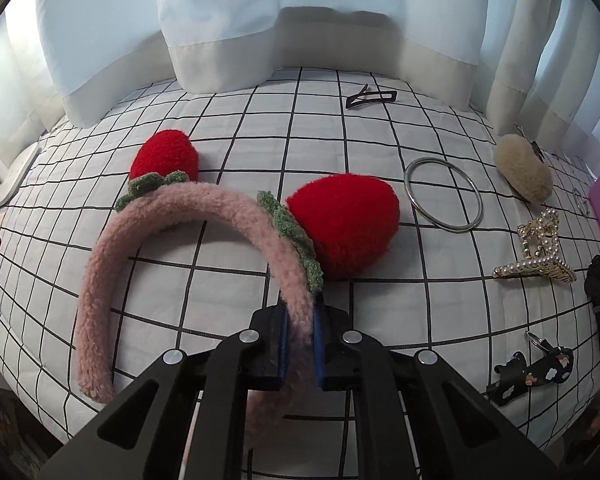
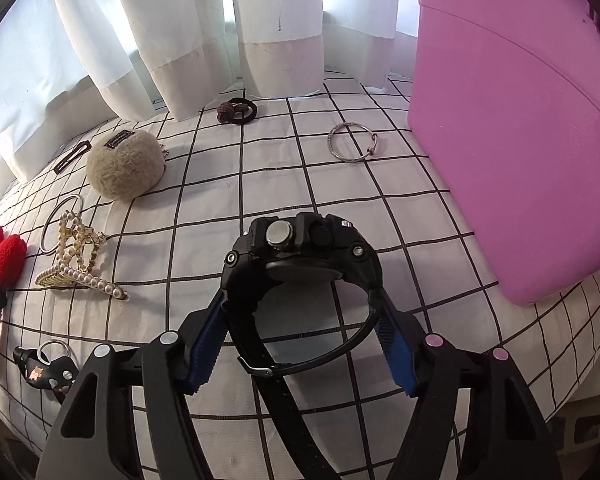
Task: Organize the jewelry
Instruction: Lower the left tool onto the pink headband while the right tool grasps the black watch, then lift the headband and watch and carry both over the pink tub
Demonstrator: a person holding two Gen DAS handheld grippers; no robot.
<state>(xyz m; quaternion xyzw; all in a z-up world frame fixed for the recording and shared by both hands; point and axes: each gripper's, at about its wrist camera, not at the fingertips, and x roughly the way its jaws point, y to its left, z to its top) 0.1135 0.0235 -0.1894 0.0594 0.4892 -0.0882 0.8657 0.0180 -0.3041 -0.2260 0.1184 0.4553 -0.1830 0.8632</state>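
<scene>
Fuzzy pink headband (image 1: 204, 216) bears two red plush strawberries (image 1: 342, 228)

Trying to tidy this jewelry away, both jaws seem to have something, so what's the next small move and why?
Probably lift the watch toward the pink box. The right gripper has its pads against the strap, the box stands just right of it, and the left gripper is already clamped on the headband, so it can wait.

Pink fuzzy headband (image 1: 148, 236) with red pom-poms (image 1: 346, 226) and green leaf trim. Black watch (image 2: 300, 264). White cloth (image 2: 380, 208) gridded in black lines. Magenta box (image 2: 512, 128). Beige plush clip (image 2: 126, 166). Gold claw clip (image 2: 76, 260) set with white pearls. Silver bangle (image 1: 444, 196).
</scene>
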